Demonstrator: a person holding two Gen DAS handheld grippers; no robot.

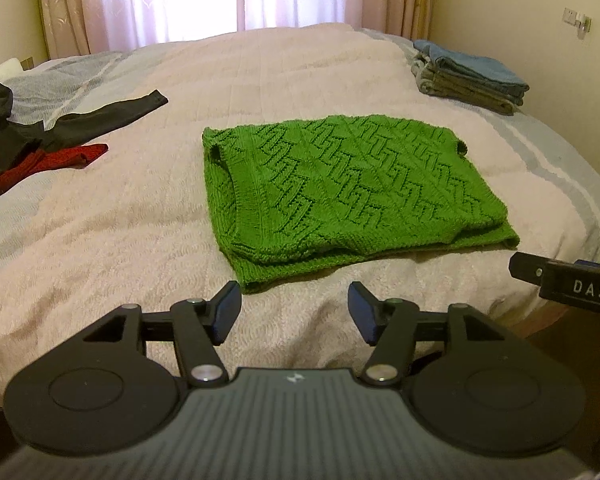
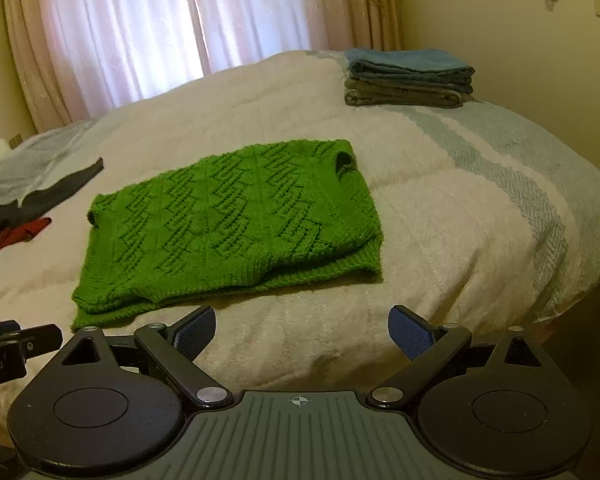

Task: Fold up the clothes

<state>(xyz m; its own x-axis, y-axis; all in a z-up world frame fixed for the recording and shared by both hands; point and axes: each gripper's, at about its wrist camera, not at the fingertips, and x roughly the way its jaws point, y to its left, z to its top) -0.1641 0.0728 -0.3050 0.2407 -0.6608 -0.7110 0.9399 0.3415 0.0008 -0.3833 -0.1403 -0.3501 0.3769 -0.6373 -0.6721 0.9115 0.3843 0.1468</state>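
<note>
left gripper (image 1: pixel 294 312): jaws spread wide, nothing between them, hovering over the blanket (image 1: pixel 100 240) just short of the sweater (image 1: pixel 340 192). near-left corner of the sweater hem sits just beyond the left fingertip. right gripper (image 2: pixel 302 332): also released, empty, hovering at the bed's near edge; sweater hem lies ahead and to the left of it. each tool shows at the edge of the other's view, so they're side by side, apart.

sweater: green knit, centre of the bed, already folded into a rough rectangle w/ at least two layers (stacked edges visible along the near hem). neck opening shows at the far right corner. no sleeves sticking out.

further out: stack (image 2: pixel 408 76) of folded items, blue on top, at the far right of the bed. unfolded pile at the left, a dark garment (image 1: pixel 60 124) over a red one (image 1: pixel 40 164). curtains (image 2: pixel 140 20) behind.

step in hand, as judged: sweater fold looks done or one fold short; both tools are between grasps.

next move, either option:
- final half fold: pinch both near corners through all layers, lift evenly, carry to the far edge.
- transfer: grip opposite sides, keep layers together, set on the stack.

risk: loose knit may sag or slip layers if gripped by the top layer only.
</note>
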